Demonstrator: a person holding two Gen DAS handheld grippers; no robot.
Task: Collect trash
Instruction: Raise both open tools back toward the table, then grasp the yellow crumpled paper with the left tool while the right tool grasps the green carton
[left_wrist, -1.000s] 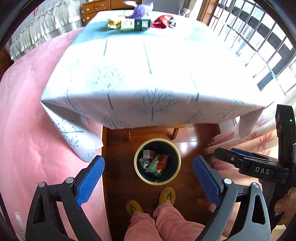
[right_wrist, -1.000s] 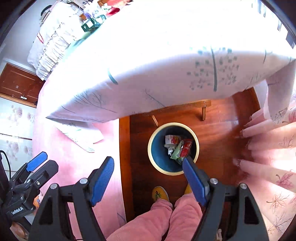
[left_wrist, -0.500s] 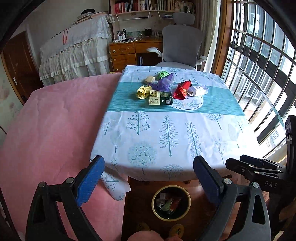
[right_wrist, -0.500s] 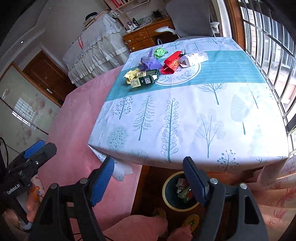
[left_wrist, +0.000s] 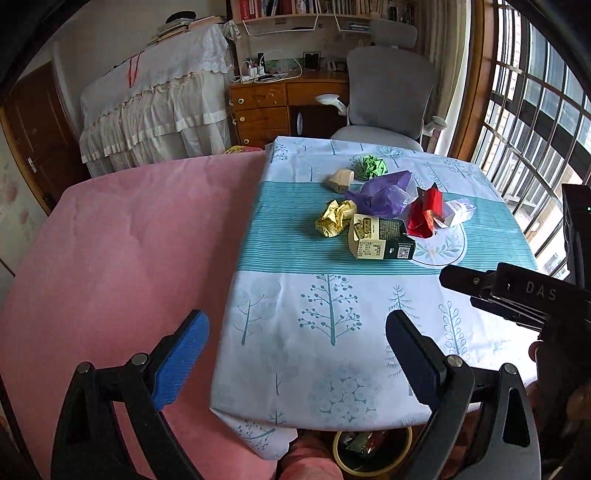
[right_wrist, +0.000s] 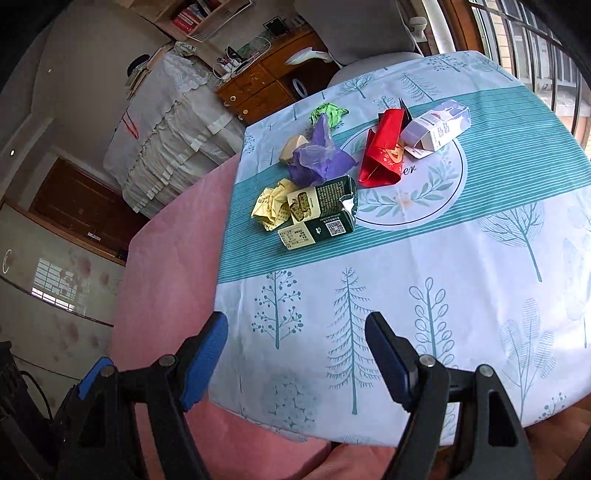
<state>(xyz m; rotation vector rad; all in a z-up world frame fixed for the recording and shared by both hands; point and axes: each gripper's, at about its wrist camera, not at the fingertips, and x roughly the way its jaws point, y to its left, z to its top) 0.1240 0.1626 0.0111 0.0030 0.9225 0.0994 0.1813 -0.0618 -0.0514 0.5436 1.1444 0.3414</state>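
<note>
The bench (left_wrist: 332, 332), covered by a tree-print cloth, is adjoined by a pink bed (left_wrist: 122, 258) on its left. A trash bin (left_wrist: 369, 448) is partly seen below the near bench edge. Clustered at mid-bench are a green carton (right_wrist: 321, 218), purple bag (right_wrist: 317, 158), red packet (right_wrist: 382, 155), white box (right_wrist: 437, 127), yellow wrapper (right_wrist: 271, 208) and green paper ball (right_wrist: 328, 112). The left gripper (left_wrist: 295, 350) and right gripper (right_wrist: 295, 354) are held over the near edge, fingers apart, nothing grasped.
</note>
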